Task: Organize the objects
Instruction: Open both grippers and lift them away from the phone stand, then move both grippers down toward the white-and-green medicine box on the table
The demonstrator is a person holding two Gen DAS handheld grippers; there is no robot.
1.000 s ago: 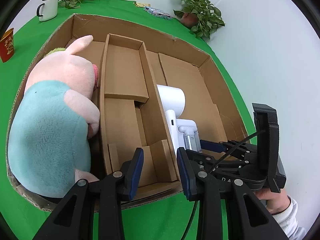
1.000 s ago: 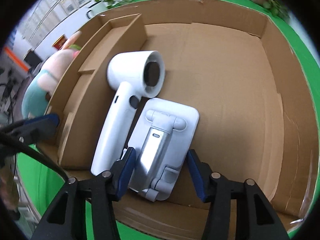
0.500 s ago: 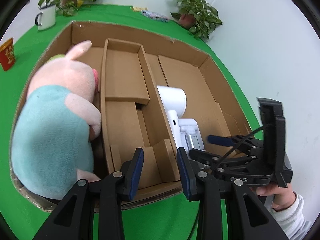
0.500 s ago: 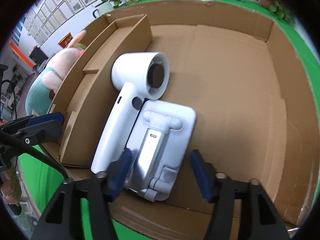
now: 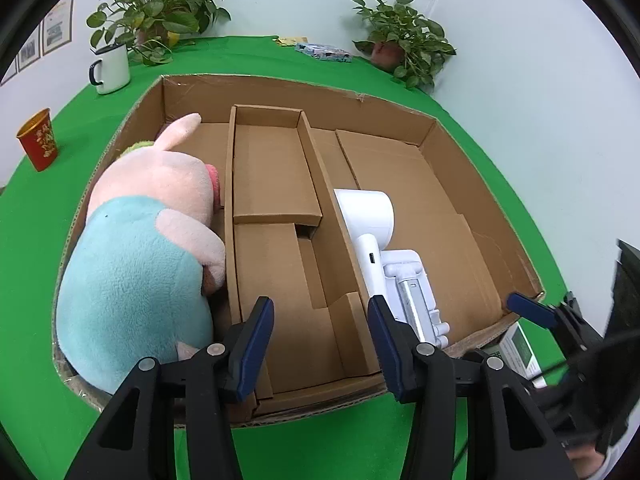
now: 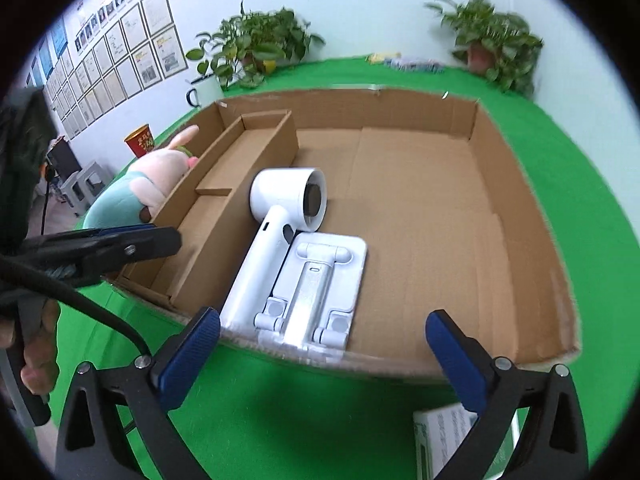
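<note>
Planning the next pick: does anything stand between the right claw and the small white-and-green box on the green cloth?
Nothing visible does: the small white-and-green box lies just below the opening, empty right claw.

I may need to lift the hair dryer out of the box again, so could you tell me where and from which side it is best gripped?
Grip the hair dryer by its long handle, coming from above with the fingers across its width. It lies flat, the handle is slimmer than the round head, but the divider and stand crowd both sides.
</note>
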